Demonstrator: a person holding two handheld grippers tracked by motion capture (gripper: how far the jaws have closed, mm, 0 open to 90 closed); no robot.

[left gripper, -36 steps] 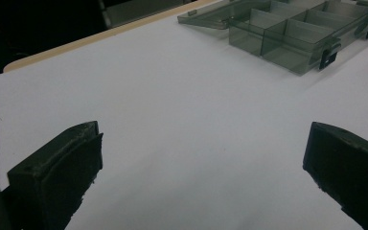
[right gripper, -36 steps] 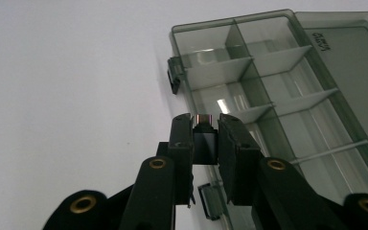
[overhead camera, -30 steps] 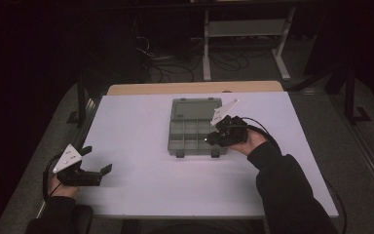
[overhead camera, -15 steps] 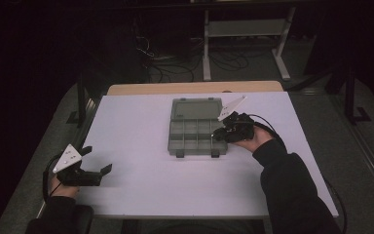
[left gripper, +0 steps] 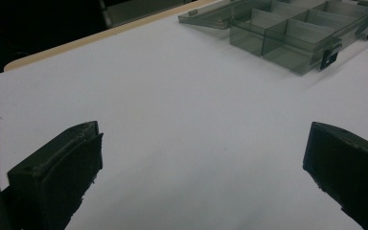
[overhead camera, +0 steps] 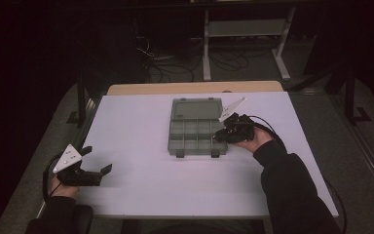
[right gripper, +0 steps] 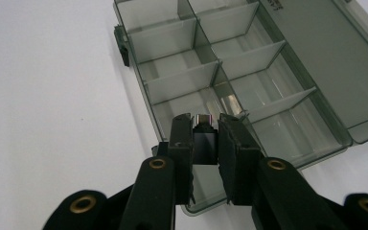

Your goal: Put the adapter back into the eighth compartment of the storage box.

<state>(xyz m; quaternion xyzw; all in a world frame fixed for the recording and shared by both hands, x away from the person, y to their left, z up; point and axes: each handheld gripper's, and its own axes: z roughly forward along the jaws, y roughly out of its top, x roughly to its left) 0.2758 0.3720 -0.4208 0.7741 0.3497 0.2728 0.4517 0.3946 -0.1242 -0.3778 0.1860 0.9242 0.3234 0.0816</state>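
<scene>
The right tongs (right gripper: 205, 139), low centre of the right gripper view, clench a small dark adapter (right gripper: 204, 140) over the open organizer box (right gripper: 249, 76); its long axis runs up-frame, metal plug pointing toward the compartments. The left tongs (left gripper: 201, 177) stand released over the bench (left gripper: 172, 96).

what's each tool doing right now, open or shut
left tool: open, nothing between its jaws.
right tool: shut on a small dark adapter, over the open box.

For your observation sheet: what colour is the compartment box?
Translucent grey-green plastic compartment box, clearest in right gripper view.
</scene>
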